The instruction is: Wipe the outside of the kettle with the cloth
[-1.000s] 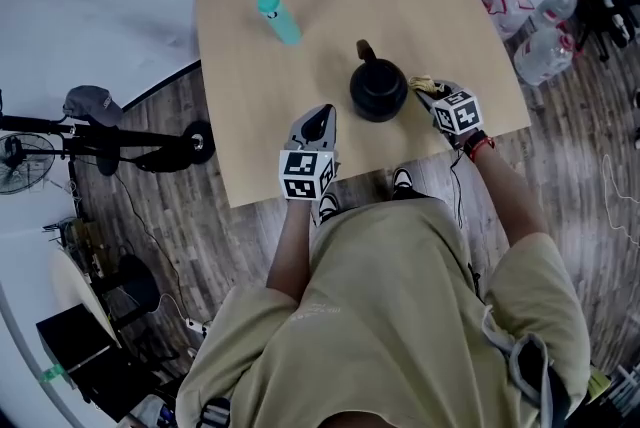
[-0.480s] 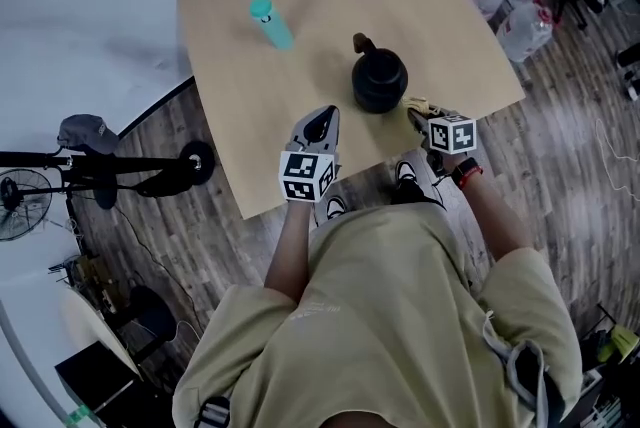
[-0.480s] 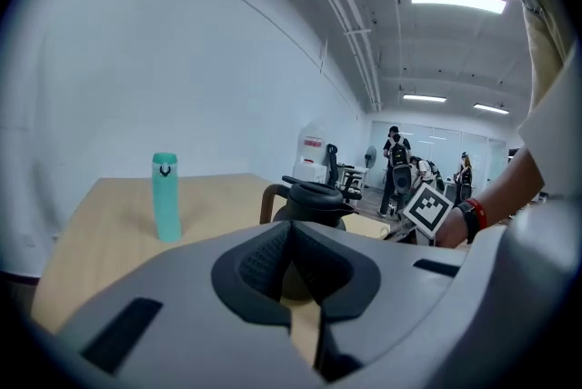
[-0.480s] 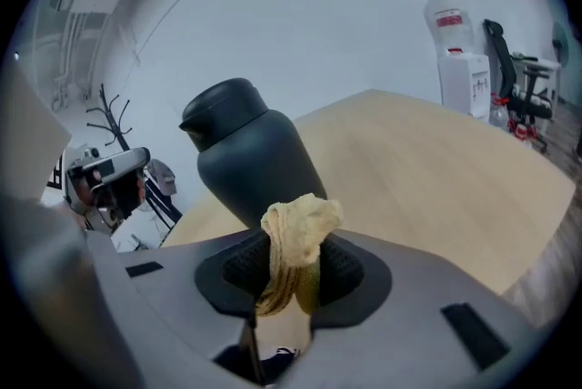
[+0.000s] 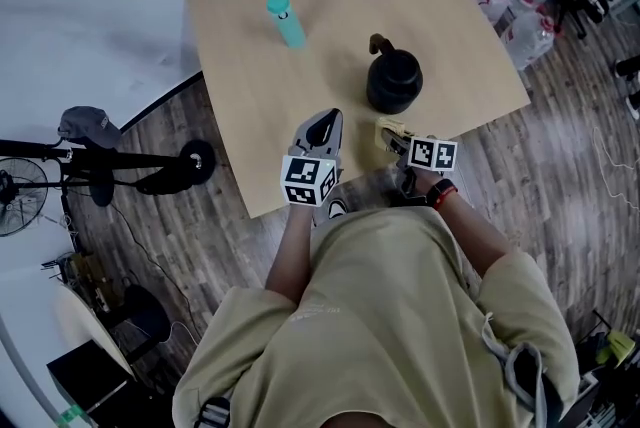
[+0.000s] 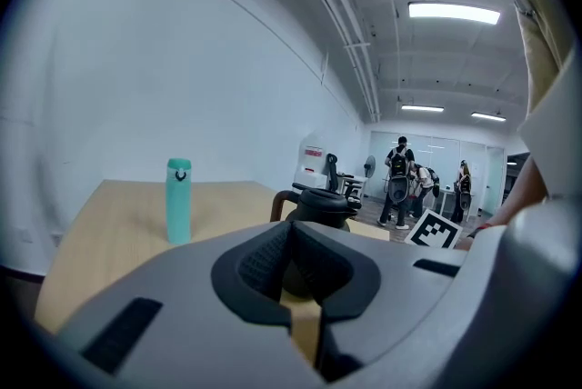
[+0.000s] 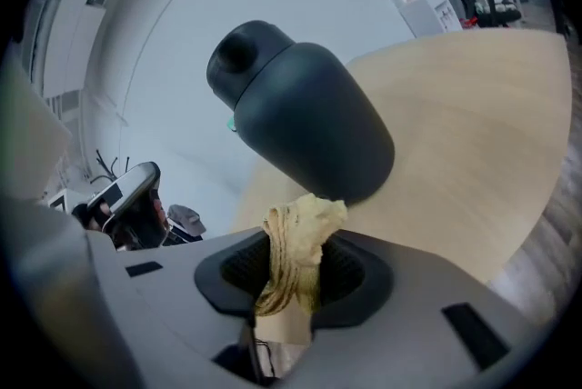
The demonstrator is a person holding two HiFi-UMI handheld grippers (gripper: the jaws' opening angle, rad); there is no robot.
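Now: right gripper (image 5: 394,140) clamps a crumpled yellow cloth (image 7: 296,242), just below the round black kettle (image 5: 393,83) at centre-right of the frame, on the pale wooden table (image 5: 280,66). Left gripper (image 5: 322,128) closed, empty. Risk: the unbraced kettle may slide when rubbed, or the cloth may pull free.

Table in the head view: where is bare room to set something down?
Bare wood lies beyond the kettle toward the table's far right corner, and between the teal bottle and the left gripper. Crowded: the near edge, where the right gripper holds the cloth beside the kettle.
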